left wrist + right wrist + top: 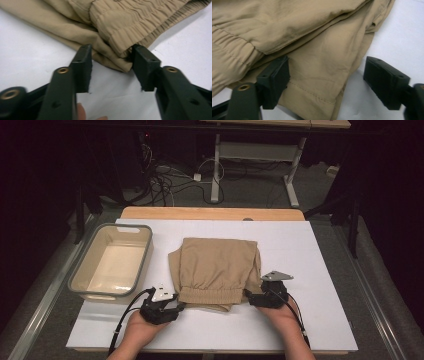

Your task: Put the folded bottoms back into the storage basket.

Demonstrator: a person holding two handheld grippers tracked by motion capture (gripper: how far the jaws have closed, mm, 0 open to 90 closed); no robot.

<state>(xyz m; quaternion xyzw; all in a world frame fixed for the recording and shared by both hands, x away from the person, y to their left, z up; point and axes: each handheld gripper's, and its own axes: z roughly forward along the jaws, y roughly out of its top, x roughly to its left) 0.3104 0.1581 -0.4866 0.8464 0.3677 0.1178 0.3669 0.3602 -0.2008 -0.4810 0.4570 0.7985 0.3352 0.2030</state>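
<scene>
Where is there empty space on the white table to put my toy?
Right of the tan shorts, the white board is bare to its edge. A strip behind them too. Crowded: the near edge with both grippers, and the bin at left.

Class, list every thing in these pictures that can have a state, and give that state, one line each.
Tan trousers: folded, lying flat on the white board, elastic waistband toward the person.
Plastic tub: upright, empty, left of the trousers.
Left gripper: jaws around the waistband corner, pads at the cloth, not clearly pressing.
Right gripper: open, one jaw over the cloth, the other over bare board.
White board: flat on the wooden table.
</scene>
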